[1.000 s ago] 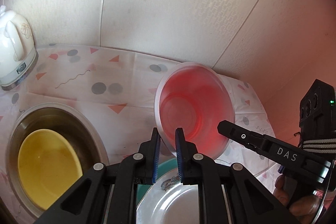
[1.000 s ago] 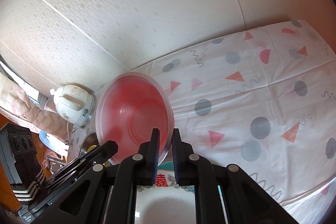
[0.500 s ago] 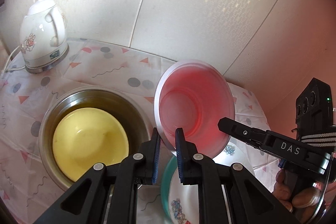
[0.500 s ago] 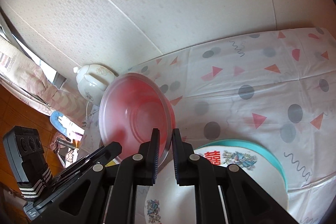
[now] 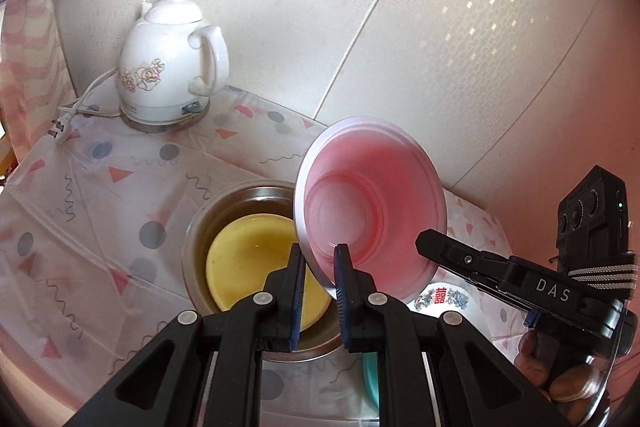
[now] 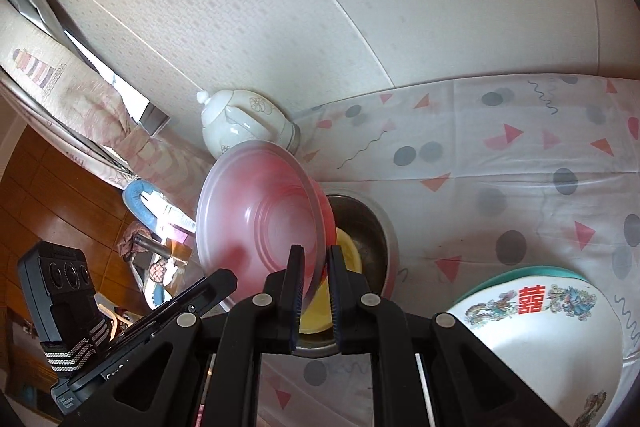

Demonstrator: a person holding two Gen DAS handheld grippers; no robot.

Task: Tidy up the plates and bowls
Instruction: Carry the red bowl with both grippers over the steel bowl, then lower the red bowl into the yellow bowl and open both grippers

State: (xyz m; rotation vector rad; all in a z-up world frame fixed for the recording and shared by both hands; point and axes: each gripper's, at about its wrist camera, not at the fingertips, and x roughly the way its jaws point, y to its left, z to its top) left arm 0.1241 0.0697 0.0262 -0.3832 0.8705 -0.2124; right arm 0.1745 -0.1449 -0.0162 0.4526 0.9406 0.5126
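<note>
Both grippers, left [image 5: 320, 267] and right [image 6: 314, 267], pinching pink bowl [image 5: 372, 211] above yellow bowl [image 5: 256, 267] in steel basin [image 5: 236, 199], near white kettle [image 5: 168, 67] on patterned tablecloth [image 5: 120, 195].

Left wrist view: rides the left gripper [image 5: 320, 269], looking steeply down along its fingers, close over the patterned tablecloth [image 5: 120, 195], toward the wall.
Right wrist view: rides the right gripper [image 6: 316, 269], angled down likewise, taking in floor at left.
Shared ground: pink bowl [image 5: 372, 203] [image 6: 260, 215], steel basin [image 5: 236, 199] [image 6: 368, 219], white kettle [image 5: 168, 63] [image 6: 240, 123], each other's gripper.
</note>
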